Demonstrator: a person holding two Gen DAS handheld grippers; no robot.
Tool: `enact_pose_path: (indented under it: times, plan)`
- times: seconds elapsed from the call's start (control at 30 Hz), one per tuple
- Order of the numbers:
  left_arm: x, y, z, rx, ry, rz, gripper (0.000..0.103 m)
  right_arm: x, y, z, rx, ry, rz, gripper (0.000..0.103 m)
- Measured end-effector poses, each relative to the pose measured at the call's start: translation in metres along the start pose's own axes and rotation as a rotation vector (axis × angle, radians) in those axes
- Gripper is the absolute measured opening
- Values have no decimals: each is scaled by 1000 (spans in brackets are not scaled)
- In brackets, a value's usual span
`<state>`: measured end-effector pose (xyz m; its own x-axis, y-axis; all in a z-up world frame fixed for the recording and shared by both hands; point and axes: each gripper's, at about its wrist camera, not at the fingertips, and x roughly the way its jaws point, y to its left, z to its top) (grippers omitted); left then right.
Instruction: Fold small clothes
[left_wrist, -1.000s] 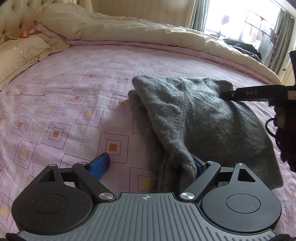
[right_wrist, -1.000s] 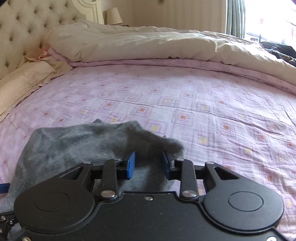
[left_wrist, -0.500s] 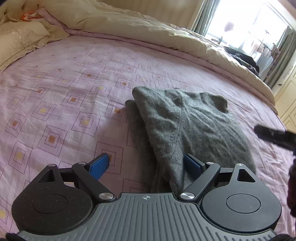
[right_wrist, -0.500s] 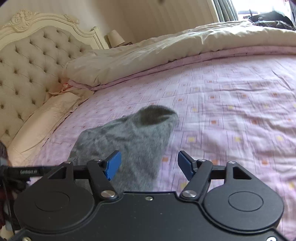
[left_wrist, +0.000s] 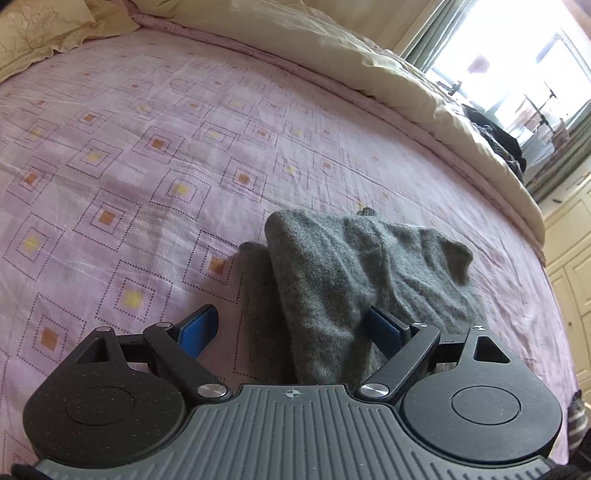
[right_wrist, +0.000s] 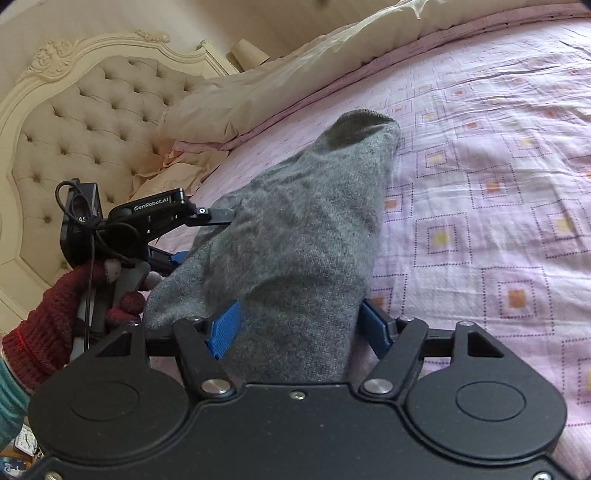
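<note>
A small grey knitted garment (left_wrist: 343, 280) lies folded on the pink patterned bed sheet (left_wrist: 147, 155). My left gripper (left_wrist: 291, 328) is open, its blue pads wide apart, with the garment's near edge lying between them. In the right wrist view the same garment (right_wrist: 306, 229) stretches away from my right gripper (right_wrist: 295, 328), which is open with the near end of the cloth between its pads. The left gripper (right_wrist: 207, 218) shows there at the garment's left edge, held by a hand in a red glove (right_wrist: 55, 317).
A cream duvet (left_wrist: 332, 51) is bunched along the far side of the bed. A pillow (left_wrist: 40, 33) lies far left. A tufted cream headboard (right_wrist: 85, 122) stands behind. Dark clothes (left_wrist: 498, 140) lie by the window. White cabinets (left_wrist: 569, 258) stand at the right.
My right gripper opened, let go of the garment's far corner and swung round to its near end. My left gripper stayed open and drew back a little along the cloth.
</note>
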<state>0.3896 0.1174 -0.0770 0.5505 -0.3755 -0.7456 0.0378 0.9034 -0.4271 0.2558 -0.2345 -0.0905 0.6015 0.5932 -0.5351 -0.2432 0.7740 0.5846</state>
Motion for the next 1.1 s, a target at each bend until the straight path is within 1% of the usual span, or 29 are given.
enact_pose_path:
  times: [0.07, 0.2, 0.23, 0.27, 0.3, 0.33, 0.37, 0.4, 0.47, 0.53, 0.63, 0.77, 1.0, 1.07, 1.1]
  plan:
    - [6, -1, 4, 1, -1, -12, 87, 3, 0, -1, 11, -6, 18, 78]
    - [18, -2, 14, -6, -1, -48, 87, 9, 0, -1, 29, -14, 41, 78]
    - [19, -2, 16, -9, -1, -66, 86, 9, 0, -1, 36, -18, 47, 77]
    - [22, -2, 18, -18, 10, -104, 68, 9, 0, -2, 43, -21, 50, 76]
    - [26, 0, 18, -43, 31, -149, 53, 10, 0, -2, 43, -20, 46, 62]
    - [29, 2, 17, -75, 48, -180, 35, 10, 2, -3, 40, -13, 26, 36]
    - [30, 4, 15, -109, 50, -192, 34, 9, 4, -3, 37, -8, 17, 31]
    - [29, 4, 13, -116, 38, -192, 32, 7, 6, -3, 35, -9, 15, 31]
    - [24, 2, 11, -99, 23, -194, 29, -1, 14, -2, 32, -24, 15, 29]
    - [15, -1, 8, -91, 11, -194, 29, -14, 21, -1, 40, -33, 20, 28]
    - [-6, -10, 2, -68, 9, -209, 27, -37, 33, -7, 35, -23, 18, 28]
    - [-32, -23, -19, -29, 33, -229, 27, -71, 41, -32, 43, 15, 8, 28]
    - [-69, -36, -77, 11, 89, -253, 27, -132, 33, -87, 121, 41, -35, 28]
    - [-77, -40, -89, 38, 92, -247, 27, -144, 28, -99, 140, 60, -57, 28]
    - [-83, -44, -95, 70, 84, -234, 27, -150, 25, -105, 149, 58, -76, 30]
